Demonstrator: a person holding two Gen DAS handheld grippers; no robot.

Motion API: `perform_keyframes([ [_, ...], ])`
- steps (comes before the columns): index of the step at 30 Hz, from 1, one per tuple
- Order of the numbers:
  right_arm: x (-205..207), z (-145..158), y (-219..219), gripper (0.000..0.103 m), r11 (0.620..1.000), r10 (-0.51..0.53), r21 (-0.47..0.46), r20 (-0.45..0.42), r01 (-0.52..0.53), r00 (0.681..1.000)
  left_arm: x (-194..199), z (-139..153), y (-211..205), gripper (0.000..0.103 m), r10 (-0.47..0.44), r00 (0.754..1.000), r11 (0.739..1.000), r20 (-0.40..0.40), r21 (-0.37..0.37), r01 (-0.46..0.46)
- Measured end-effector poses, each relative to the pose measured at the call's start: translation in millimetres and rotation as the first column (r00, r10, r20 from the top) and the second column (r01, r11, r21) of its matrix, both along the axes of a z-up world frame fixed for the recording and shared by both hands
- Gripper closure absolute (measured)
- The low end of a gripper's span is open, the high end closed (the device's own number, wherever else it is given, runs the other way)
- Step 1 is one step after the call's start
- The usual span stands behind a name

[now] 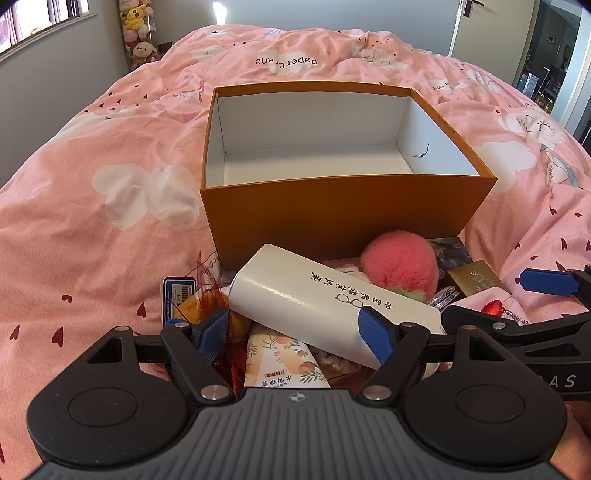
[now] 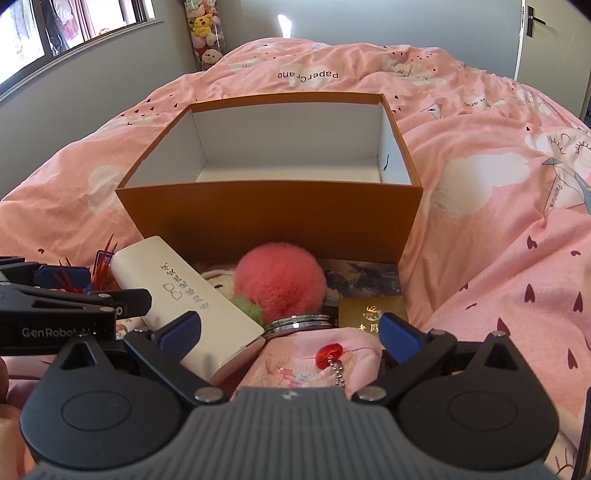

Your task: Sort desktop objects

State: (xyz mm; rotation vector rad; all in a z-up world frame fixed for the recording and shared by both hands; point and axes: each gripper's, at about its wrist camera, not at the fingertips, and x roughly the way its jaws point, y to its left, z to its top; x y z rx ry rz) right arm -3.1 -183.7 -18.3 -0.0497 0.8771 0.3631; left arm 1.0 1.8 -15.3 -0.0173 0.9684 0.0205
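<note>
An orange box (image 1: 332, 218) with a bare white inside stands open on the pink bed. Against its near wall lies a heap: a white glasses case (image 1: 306, 291), a pink pom-pom (image 1: 399, 266), a gold box (image 1: 476, 280), a peach-print packet (image 1: 284, 365) and an orange feathered toy (image 1: 207, 302). My left gripper (image 1: 295, 332) hangs open over the case, its pads not pressing on it. My right gripper (image 2: 291, 332) is open above a pink pouch (image 2: 295, 369) carrying a red bead (image 2: 330, 350), next to stacked metal rings (image 2: 299, 321).
A dark marbled card (image 2: 362, 277) lies under the pom-pom by the box. The pink duvet (image 1: 110, 221) spreads all around. A tall tube of plush toys (image 1: 138, 33) stands by the far wall near a window; a door (image 2: 532, 22) is at the far right.
</note>
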Motion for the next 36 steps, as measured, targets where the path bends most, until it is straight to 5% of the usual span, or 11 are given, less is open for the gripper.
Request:
perform_keyframes([
  [36,1.3,-3.0,-1.6,0.001,1.0,0.0,0.006,-0.02,0.0,1.0,0.5,0.3,0.6,0.014,-0.001,1.0,1.0,-0.002,-0.001,0.001],
])
